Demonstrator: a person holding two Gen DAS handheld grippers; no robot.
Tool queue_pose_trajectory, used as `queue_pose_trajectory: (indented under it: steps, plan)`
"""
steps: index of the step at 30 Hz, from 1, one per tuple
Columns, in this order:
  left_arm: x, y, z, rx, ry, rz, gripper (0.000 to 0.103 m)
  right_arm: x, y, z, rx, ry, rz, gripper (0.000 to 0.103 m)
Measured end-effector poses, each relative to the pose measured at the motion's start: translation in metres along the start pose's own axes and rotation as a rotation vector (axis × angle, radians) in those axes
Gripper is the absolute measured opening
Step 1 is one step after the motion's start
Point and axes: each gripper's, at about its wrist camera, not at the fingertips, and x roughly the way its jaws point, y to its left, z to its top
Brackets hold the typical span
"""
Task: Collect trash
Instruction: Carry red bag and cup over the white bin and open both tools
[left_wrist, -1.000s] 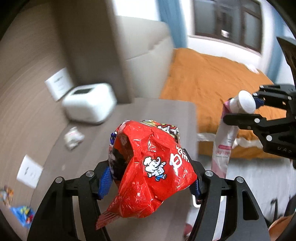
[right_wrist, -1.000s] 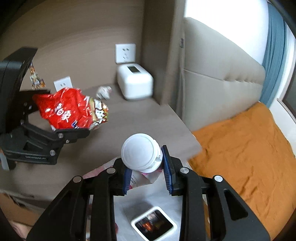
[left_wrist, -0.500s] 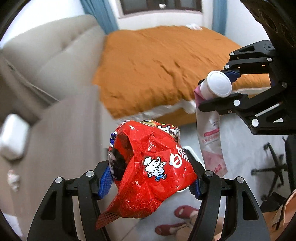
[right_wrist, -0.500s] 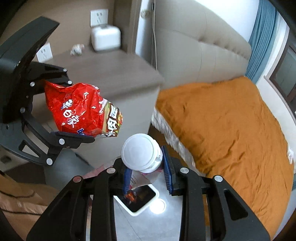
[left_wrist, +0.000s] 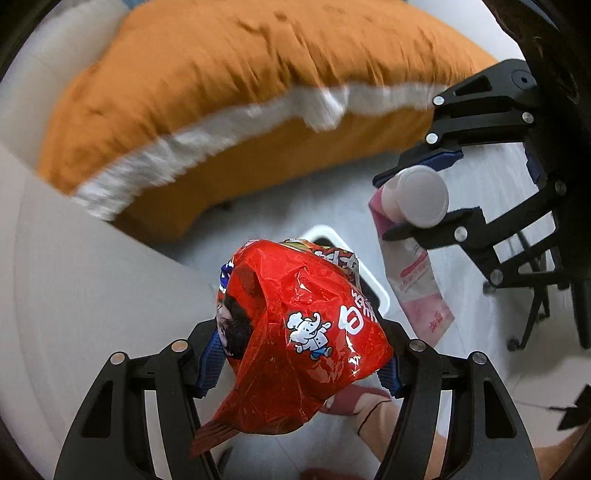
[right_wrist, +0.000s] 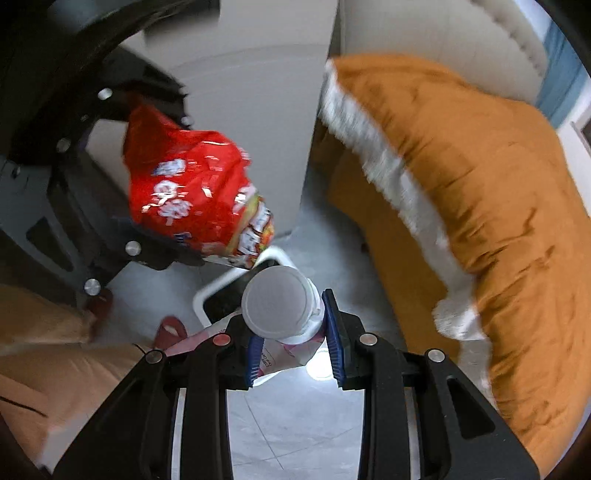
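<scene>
My left gripper (left_wrist: 301, 363) is shut on a crumpled red snack bag (left_wrist: 295, 332), which also shows at the left of the right wrist view (right_wrist: 188, 195). My right gripper (right_wrist: 293, 328) is shut on a pink and white tube with a white cap (right_wrist: 277, 302); the tube hangs in the left wrist view (left_wrist: 413, 240) with the right gripper (left_wrist: 424, 192) around its cap. A white-rimmed bin with a dark inside (left_wrist: 369, 280) stands on the floor below both grippers, partly hidden by the bag; its rim shows in the right wrist view (right_wrist: 207, 291).
A bed with an orange cover (left_wrist: 236, 81) and white fringe (right_wrist: 480, 184) lies beside the bin. The grey nightstand side (right_wrist: 266, 110) is behind it. A person's foot in a red slipper (left_wrist: 354, 402) is on the pale tiled floor (right_wrist: 295, 424). Chair legs (left_wrist: 535, 306) at right.
Both grippers have tilted down and swung away from the nightstand top toward the floor; the bin is now below them. Both still hold their items.
</scene>
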Motion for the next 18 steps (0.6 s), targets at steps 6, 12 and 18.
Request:
queue_pose_trajectory:
  steps: [6, 12, 18]
  plan:
    - [0.097, -0.006, -0.016, 0.072, 0.051, -0.033, 0.065, 0.09, 0.012, -0.039, -0.029, 0.045, 0.025, 0.031]
    - [0.164, -0.008, -0.034, 0.128, 0.063, -0.052, 0.099, 0.145, 0.026, -0.069, -0.13, 0.084, 0.053, 0.098]
    - [0.192, -0.017, -0.045, 0.221, 0.098, -0.052, 0.098, 0.159, 0.03, -0.079, -0.18, 0.108, 0.036, 0.099]
